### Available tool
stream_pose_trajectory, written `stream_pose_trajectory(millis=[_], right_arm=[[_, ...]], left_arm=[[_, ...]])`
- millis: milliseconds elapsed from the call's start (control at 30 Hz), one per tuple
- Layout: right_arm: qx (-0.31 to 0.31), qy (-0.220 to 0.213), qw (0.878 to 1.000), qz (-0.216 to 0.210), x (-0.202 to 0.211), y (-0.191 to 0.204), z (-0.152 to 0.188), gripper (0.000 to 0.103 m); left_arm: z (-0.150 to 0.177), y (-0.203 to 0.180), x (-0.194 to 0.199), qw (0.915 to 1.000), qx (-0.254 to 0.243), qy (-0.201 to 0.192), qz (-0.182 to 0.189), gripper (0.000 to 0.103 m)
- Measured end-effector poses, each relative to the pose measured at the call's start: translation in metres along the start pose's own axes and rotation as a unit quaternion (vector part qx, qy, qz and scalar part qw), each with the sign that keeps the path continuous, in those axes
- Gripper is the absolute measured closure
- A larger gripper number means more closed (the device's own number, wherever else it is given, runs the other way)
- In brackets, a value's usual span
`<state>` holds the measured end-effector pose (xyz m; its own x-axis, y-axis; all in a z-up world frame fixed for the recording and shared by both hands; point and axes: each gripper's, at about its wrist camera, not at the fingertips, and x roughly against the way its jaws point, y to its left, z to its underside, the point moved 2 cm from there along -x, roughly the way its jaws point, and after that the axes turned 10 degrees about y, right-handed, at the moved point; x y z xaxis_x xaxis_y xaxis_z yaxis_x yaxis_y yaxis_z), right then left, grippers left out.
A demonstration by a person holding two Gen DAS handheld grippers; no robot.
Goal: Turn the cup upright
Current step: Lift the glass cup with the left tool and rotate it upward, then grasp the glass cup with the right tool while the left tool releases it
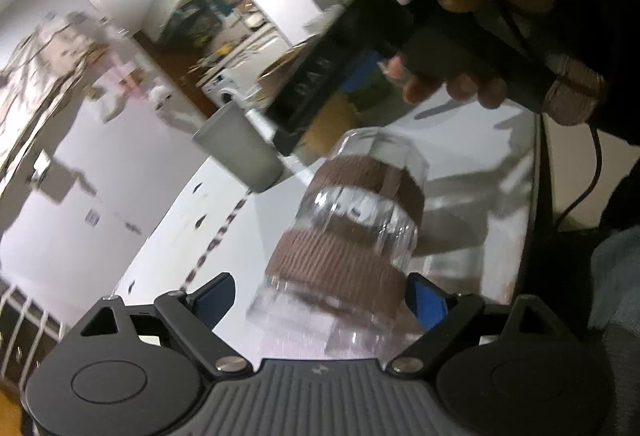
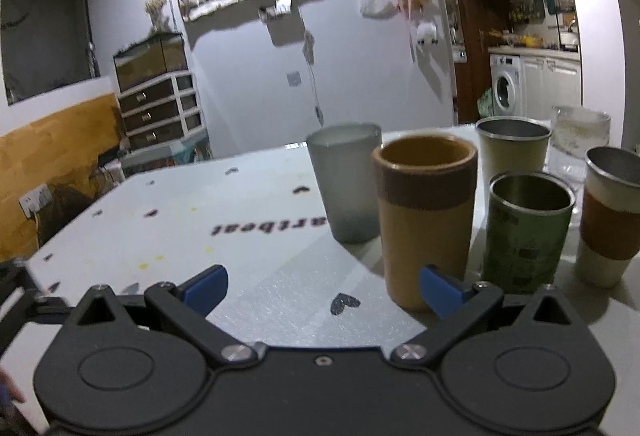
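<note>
The left gripper (image 1: 320, 296) has its blue-padded jaws spread wide, the ribbed glass cup (image 1: 348, 236) tilted between them; whether the pads touch it is unclear. The cup is clear fluted glass with two brown corded bands, over the glossy white table (image 1: 168, 248). Beyond the cup, a frosted grey tumbler (image 1: 240, 147).

The right gripper (image 2: 322, 290) is spread and empty. Just beyond it, a matte tan cylindrical cup (image 2: 424, 220), then a green metal cup (image 2: 524, 232).

clear ribbed glass (image 1: 352, 232) banded brown; frosted grey cup (image 2: 346, 181), tan cup (image 2: 424, 224) with brown band, green tin (image 2: 526, 232), on white table (image 2: 180, 220) with dark hearts.
</note>
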<state>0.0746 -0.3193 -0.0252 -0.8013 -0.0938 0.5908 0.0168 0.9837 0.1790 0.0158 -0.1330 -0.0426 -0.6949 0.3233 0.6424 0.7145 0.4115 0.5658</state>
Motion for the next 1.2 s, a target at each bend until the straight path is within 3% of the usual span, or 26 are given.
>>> stream_pose_trajectory(millis=[133, 267, 333, 467, 567, 733, 1067, 1200], right_arm=[[-0.002, 0.016, 1.000, 0.016, -0.004, -0.004, 0.006, 0.000], [0.002, 0.033, 0.999, 0.025, -0.006, -0.010, 0.014, 0.000], [-0.004, 0.032, 0.999, 0.023, -0.002, -0.013, 0.019, 0.000], [-0.016, 0.044, 0.999, -0.003, 0.011, -0.019, 0.028, 0.000], [-0.016, 0.052, 0.998, -0.024, 0.023, -0.018, 0.037, 0.000], [-0.005, 0.060, 0.994, -0.086, 0.040, -0.005, 0.049, 0.000], [-0.039, 0.065, 0.993, -0.092, 0.037, -0.014, 0.041, 0.000], [-0.069, 0.065, 0.990, -0.109, 0.033, -0.021, 0.025, 0.000]], left_arm=[[0.013, 0.010, 0.007, 0.9981, 0.061, -0.007, -0.007, 0.010], [0.025, 0.028, 0.008, 0.9901, 0.140, -0.013, -0.008, 0.010], [0.029, 0.039, 0.005, 0.9827, 0.184, -0.014, -0.014, 0.011], [0.035, 0.063, -0.006, 0.9592, 0.282, -0.019, -0.014, 0.011], [0.035, 0.073, -0.017, 0.9459, 0.324, -0.020, -0.007, 0.011], [0.033, 0.081, -0.031, 0.9300, 0.367, -0.024, 0.012, 0.011], [0.048, 0.079, -0.010, 0.8971, 0.436, -0.057, 0.046, 0.011], [0.045, 0.073, -0.003, 0.8902, 0.446, -0.069, 0.062, 0.011]])
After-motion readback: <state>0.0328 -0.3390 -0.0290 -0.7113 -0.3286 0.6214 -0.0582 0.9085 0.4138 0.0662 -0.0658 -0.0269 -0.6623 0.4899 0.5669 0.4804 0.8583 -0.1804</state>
